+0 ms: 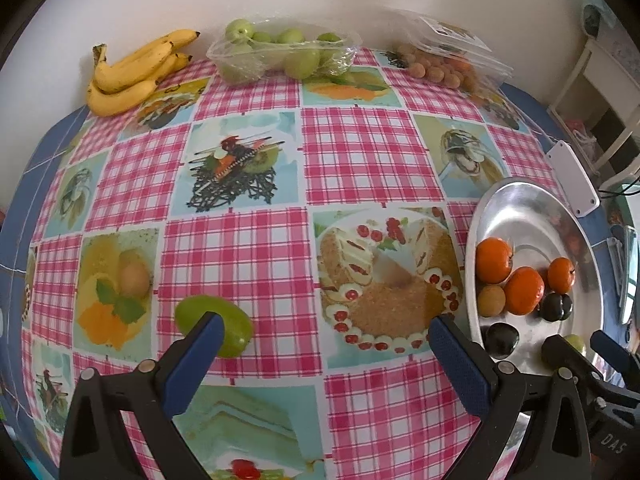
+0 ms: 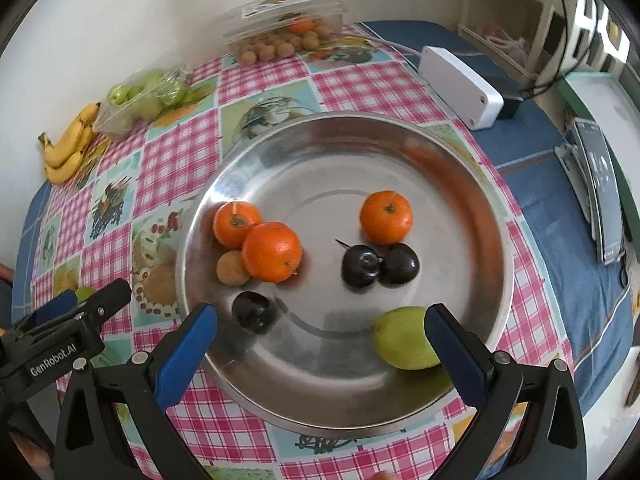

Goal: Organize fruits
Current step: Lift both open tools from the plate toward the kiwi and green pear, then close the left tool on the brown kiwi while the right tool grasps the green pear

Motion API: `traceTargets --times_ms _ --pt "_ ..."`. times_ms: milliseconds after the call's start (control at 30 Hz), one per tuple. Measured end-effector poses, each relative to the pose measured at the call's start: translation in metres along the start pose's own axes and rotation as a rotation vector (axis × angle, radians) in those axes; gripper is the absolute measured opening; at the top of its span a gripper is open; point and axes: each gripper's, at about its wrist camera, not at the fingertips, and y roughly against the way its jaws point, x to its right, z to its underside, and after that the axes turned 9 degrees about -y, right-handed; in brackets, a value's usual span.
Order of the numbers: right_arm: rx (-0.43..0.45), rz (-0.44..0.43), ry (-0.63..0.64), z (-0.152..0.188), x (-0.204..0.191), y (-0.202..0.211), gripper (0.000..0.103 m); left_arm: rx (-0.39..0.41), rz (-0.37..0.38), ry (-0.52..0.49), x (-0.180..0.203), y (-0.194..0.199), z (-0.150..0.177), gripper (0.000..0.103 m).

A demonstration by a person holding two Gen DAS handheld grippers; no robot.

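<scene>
Steel plate (image 2: 472, 184) holds three oranges (image 2: 271, 252), three plums (image 2: 360, 266).

A wide stretch of checked tablecloth (image 1: 340, 152) lies bare between the bananas (image 1: 132, 72), bagged green fruit (image 1: 280, 54) and clear box (image 1: 452, 48) along the far wall and the steel plate (image 2: 472, 184) nearer; the plate's far half is clear, fruit crowding its near half

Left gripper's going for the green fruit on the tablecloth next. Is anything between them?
Nothing visible. The green fruit lies alone on the tablecloth, right behind the open left gripper's left finger, which hides part of it.
</scene>
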Motion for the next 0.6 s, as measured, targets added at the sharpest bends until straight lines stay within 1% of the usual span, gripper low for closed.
traceTargets --times_ms 167,300,467,600 --pt "-0.004 -0.001 0.035 0.004 -0.012 -0.003 0.103 0.006 -0.022 -0.027 -0.013 0.002 -0.001 0.103" --pt "-0.017 -0.037 0.039 0.007 -0.023 -0.005 0.103 0.019 -0.041 -0.029 -0.031 0.006 -0.001 0.103" --pt "-0.048 -0.022 0.092 0.012 -0.045 -0.012 0.103 0.023 -0.041 0.035 -0.066 0.008 0.001 0.103" --pt "-0.082 -0.051 0.111 0.018 -0.066 -0.017 0.103 0.016 -0.069 0.087 -0.097 0.007 0.006 0.103"
